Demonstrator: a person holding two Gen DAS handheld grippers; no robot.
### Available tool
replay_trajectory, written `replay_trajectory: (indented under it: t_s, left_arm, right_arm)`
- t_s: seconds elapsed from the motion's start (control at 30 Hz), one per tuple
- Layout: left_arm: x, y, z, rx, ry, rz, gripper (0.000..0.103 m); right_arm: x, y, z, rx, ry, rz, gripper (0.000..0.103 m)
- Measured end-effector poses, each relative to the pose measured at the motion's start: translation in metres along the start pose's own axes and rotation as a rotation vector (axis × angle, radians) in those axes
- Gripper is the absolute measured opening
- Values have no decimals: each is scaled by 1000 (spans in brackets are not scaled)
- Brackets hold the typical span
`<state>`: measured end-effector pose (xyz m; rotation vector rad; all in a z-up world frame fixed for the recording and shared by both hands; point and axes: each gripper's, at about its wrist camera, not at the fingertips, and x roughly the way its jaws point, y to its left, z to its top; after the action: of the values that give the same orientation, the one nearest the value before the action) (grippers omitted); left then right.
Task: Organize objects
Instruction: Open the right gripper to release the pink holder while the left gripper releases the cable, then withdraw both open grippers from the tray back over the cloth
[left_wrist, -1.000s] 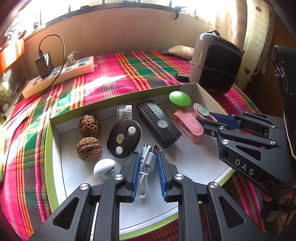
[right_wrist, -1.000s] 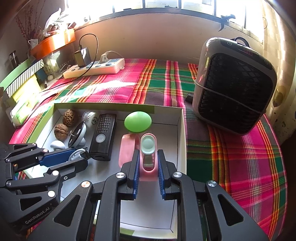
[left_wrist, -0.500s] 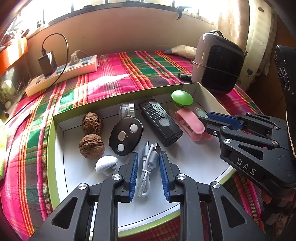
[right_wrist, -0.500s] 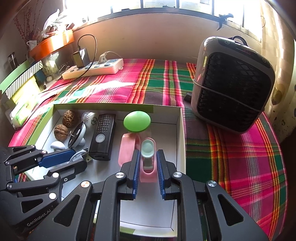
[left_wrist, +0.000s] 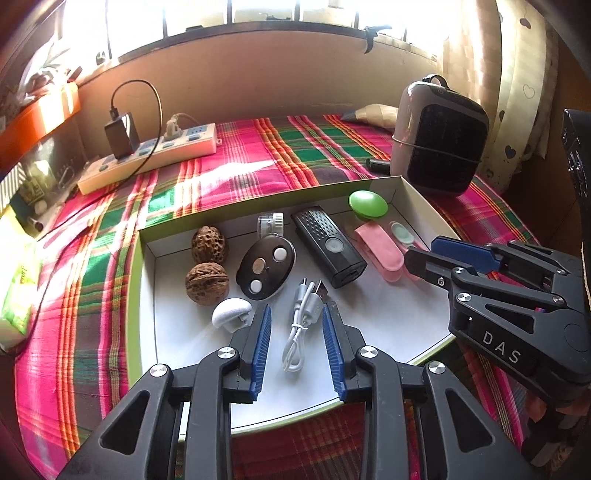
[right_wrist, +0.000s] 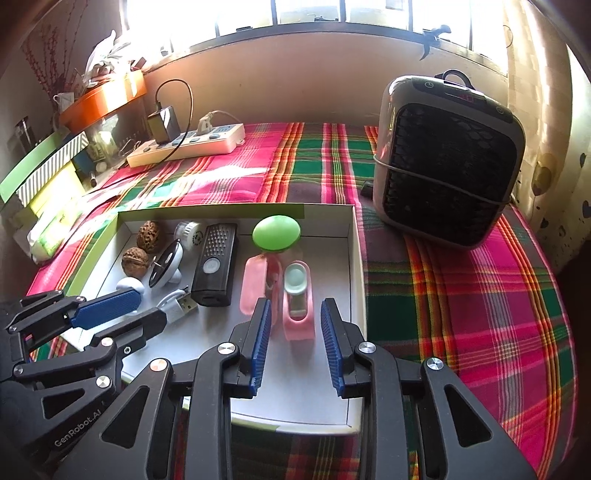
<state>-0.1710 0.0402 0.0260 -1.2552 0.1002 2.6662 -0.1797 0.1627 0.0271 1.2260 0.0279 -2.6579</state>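
A white box with a green rim (left_wrist: 373, 343) (right_wrist: 354, 258) lies on the plaid cloth. It holds two walnuts (left_wrist: 206, 282), a black oval remote (left_wrist: 266, 271), a black rectangular device (left_wrist: 328, 245), a green dome (left_wrist: 367, 203), a pink clip-like item (right_wrist: 297, 306) and a white USB cable (left_wrist: 301, 325). My left gripper (left_wrist: 297, 321) is open, its fingers apart on either side of the cable. My right gripper (right_wrist: 295, 317) is open, its fingers either side of the pink item's near end.
A grey and black fan heater (right_wrist: 447, 158) stands right of the box. A white power strip (left_wrist: 147, 157) with a black adapter lies at the back left. Green and orange boxes (right_wrist: 48, 173) crowd the far left edge.
Both grippers have opened wider and drawn back and up a little. The cable and the pink item lie free in the box.
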Motion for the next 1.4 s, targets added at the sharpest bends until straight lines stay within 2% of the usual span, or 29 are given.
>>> replay_trajectory:
  t_s: [0.1,0.3,0.53,0.7,1.03,1.4]
  left_arm:
    - [-7,1,-3,-24,-8,-1,27]
    - [-27,-3,-12,-35,-47,41,28]
    - [-50,-3,-31,-63,-72,46,28]
    - [-59,0,-51,-90,-73,73,28]
    - [-53,12,-91,-152,-3,111,28]
    - [-50,10,-97,-163,-3,139,29]
  right_arm:
    - [-9,2,-3,8,-15,6,36]
    - [-32,7,-13,9,-53,12,36]
    - [-54,14,-28,8,-79,14,36]
    - [-61,23,-45,-19,-61,2,36]
    - [-49,31,-81,-27,32,-5,36]
    - [-51,29,-92,-29,37,-44,37]
